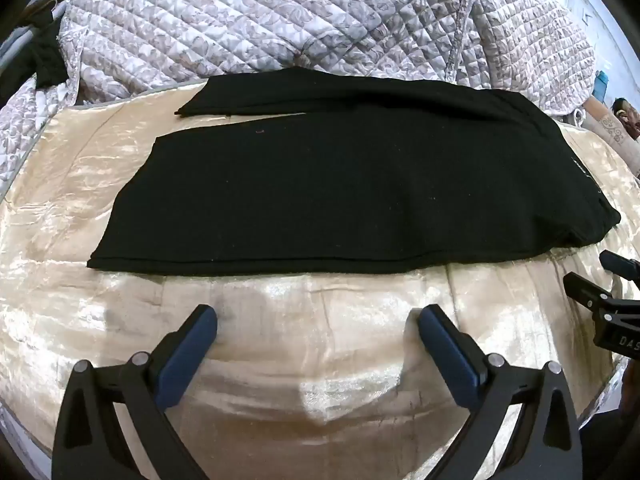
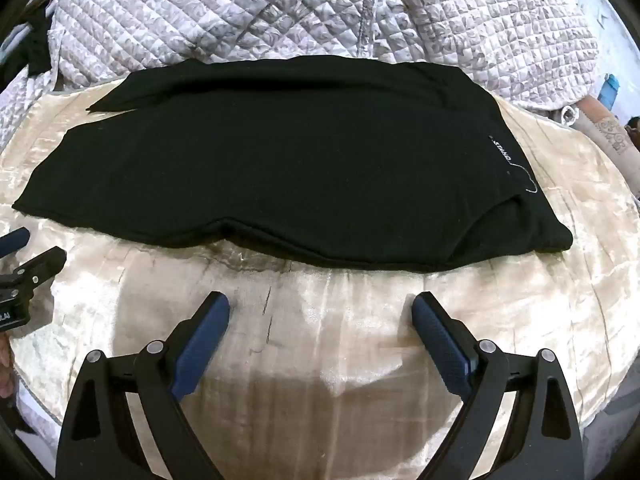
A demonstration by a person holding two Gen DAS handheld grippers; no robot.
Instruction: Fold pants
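Pants (image 1: 320, 184) (image 2: 260, 168): black, laid flat and lengthwise across a shiny cream cover (image 1: 280, 340) (image 2: 320, 340). The two legs run toward the left; the far leg (image 1: 256, 96) lies a little apart from the near one at the hem end, with a thin strip of cream cover showing between them in the left wrist view. The waist end is at the right, where a small label with white lettering (image 2: 497, 149) sits on the fabric, a loose white thread just beside it. The near edge of the pants shows a doubled seam line along its length.

Left gripper (image 1: 316, 320): fingers spread wide, blue pads (image 1: 188, 356) facing each other, nothing between them. It is held over bare cream cover, near the long near edge of the pants but apart from it. In the right wrist view it appears at the left edge (image 2: 24, 264).

Right gripper (image 2: 320, 312): fingers spread wide, blue pads (image 2: 440, 344) empty, held over the cream cover just short of the pants' near edge. It appears at the right edge of the left wrist view (image 1: 600, 284), near the waist corner.

Quilt (image 1: 300, 20) (image 2: 320, 12): grey-white, patterned and stitched in squares, bunched up behind the pants, its lower edge touching the far leg.

Dark cloth (image 1: 44, 56): at the far left, beside the quilt; what it is cannot be told.
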